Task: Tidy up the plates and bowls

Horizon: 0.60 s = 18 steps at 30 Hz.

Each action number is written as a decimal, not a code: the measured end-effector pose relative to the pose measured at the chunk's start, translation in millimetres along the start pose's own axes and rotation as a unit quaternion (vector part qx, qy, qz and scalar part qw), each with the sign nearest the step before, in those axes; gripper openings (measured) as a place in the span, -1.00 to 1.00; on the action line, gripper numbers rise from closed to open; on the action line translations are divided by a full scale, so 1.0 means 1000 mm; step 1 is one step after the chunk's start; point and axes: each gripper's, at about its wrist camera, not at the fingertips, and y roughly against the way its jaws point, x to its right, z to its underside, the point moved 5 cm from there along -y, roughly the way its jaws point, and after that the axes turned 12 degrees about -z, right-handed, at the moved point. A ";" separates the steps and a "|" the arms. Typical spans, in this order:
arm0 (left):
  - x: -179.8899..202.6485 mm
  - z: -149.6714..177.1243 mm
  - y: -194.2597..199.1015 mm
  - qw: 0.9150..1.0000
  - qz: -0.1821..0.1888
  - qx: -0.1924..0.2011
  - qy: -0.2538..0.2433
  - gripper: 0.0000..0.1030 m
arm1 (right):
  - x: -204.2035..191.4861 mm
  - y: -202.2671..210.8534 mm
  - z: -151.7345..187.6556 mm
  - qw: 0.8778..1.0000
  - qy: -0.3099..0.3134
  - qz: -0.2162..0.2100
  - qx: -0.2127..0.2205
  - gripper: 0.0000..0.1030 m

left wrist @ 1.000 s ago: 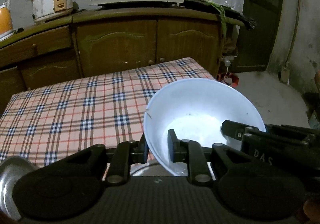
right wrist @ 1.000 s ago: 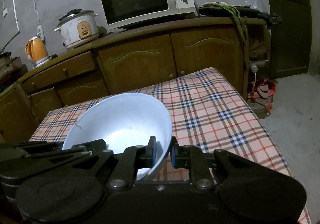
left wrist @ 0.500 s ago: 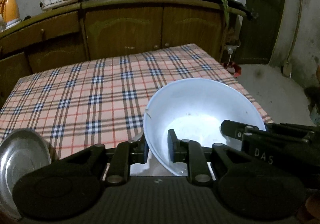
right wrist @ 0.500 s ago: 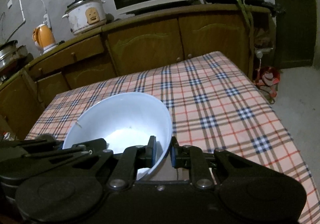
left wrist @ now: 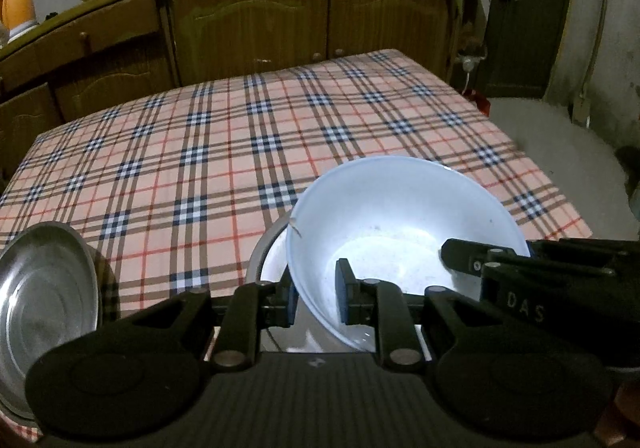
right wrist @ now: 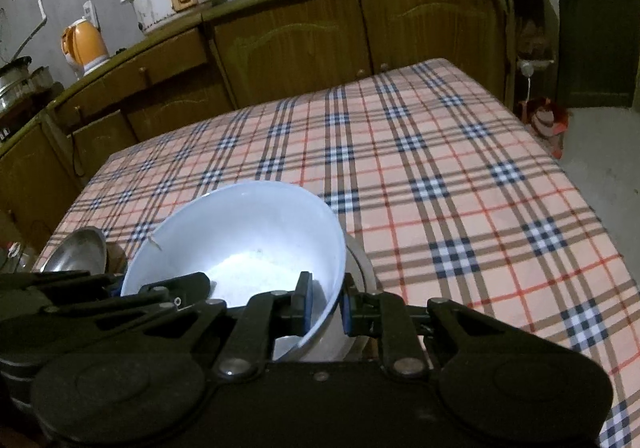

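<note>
Left wrist view, left tool [left wrist: 316, 302] clamped on white bowl [left wrist: 400, 236] rim, above a metal bowl [left wrist: 264, 252] at the checked counter [left wrist: 240, 151] near edge, right wrist view, right tool [right wrist: 325, 307] clamped on the opposite rim.

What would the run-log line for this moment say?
left gripper: shut on white bowl rim | right gripper: shut on opposite rim | steel plate: on table

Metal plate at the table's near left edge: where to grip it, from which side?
Take the metal plate by its thin raised rim, probably from the near table edge, one finger over the lip and one under. It looks shallow and flat, so only the rim offers a pinch. Both grippers are busy on the white bowl.
</note>
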 end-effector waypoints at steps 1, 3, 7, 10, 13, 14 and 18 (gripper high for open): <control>0.000 0.002 -0.001 1.000 -0.001 -0.001 -0.002 -0.61 | 0.001 -0.001 0.002 1.000 -0.001 -0.001 -0.002 -0.62; 0.000 0.004 -0.004 1.000 -0.002 -0.006 -0.002 -0.61 | 0.002 -0.005 0.005 1.000 -0.003 -0.002 -0.006 -0.62; -0.002 0.008 -0.008 1.000 -0.007 -0.008 -0.003 -0.60 | -0.001 -0.010 0.009 1.000 0.003 -0.002 -0.012 -0.62; -0.003 0.011 -0.012 1.000 -0.008 -0.011 -0.002 -0.59 | -0.001 -0.014 0.011 1.000 0.005 -0.002 -0.016 -0.62; -0.004 0.013 -0.016 1.000 -0.010 -0.011 -0.001 -0.59 | -0.002 -0.018 0.012 1.000 0.007 -0.002 -0.018 -0.62; -0.004 0.013 -0.017 1.000 -0.010 -0.010 -0.002 -0.59 | -0.002 -0.020 0.012 1.000 0.008 -0.001 -0.019 -0.62; -0.003 0.012 -0.019 1.000 -0.012 -0.005 -0.005 -0.59 | 0.000 -0.023 0.012 1.000 0.010 0.000 -0.017 -0.61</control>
